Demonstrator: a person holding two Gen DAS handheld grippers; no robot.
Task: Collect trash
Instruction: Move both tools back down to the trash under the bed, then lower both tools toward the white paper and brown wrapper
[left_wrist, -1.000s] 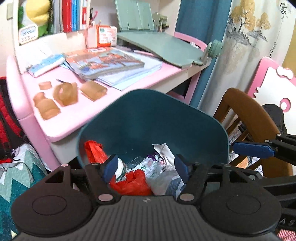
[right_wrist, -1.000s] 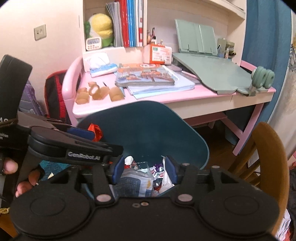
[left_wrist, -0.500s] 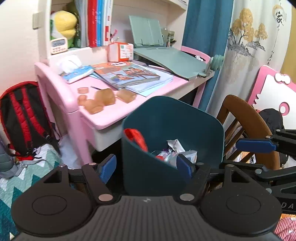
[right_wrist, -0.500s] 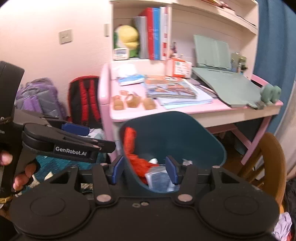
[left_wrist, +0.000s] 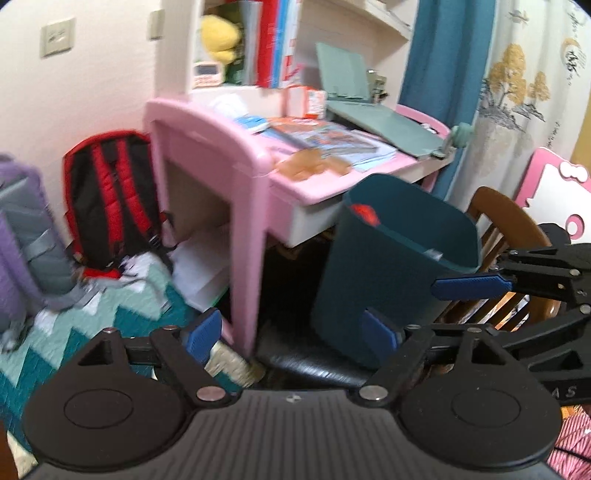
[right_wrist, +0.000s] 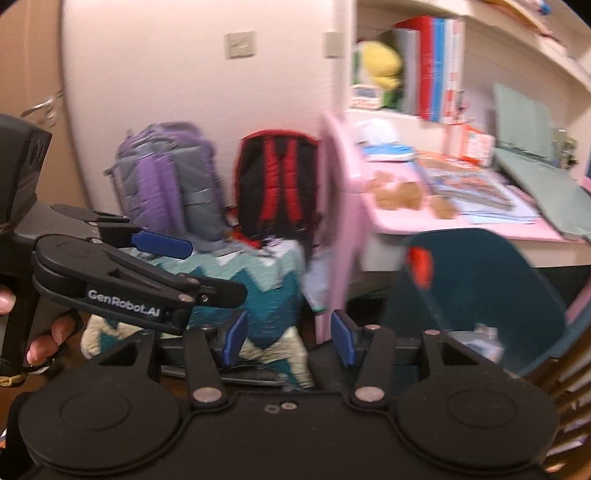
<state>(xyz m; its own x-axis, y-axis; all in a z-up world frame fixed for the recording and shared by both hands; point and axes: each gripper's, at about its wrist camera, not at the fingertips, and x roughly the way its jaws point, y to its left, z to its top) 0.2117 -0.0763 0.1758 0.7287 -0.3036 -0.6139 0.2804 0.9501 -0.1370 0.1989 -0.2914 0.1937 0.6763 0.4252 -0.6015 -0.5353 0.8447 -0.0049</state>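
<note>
- Left gripper (left_wrist: 291, 332), lower centre of its own view: jaws spread wide, nothing held between them.
- Right gripper (right_wrist: 288, 338), lower centre of its view: jaws apart, holding nothing.
- Dark teal trash bin (left_wrist: 399, 258), right of centre in the left view, stands beside the pink worktop (left_wrist: 295, 181); red trash (left_wrist: 364, 212) shows at its rim.
- Red-and-black backpack (left_wrist: 110, 195) at left, against the wall.

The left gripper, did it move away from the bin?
Yes. The left gripper swung left: the bin sat between its fingers before and now lies to the right, with the pink desk ahead.
</note>
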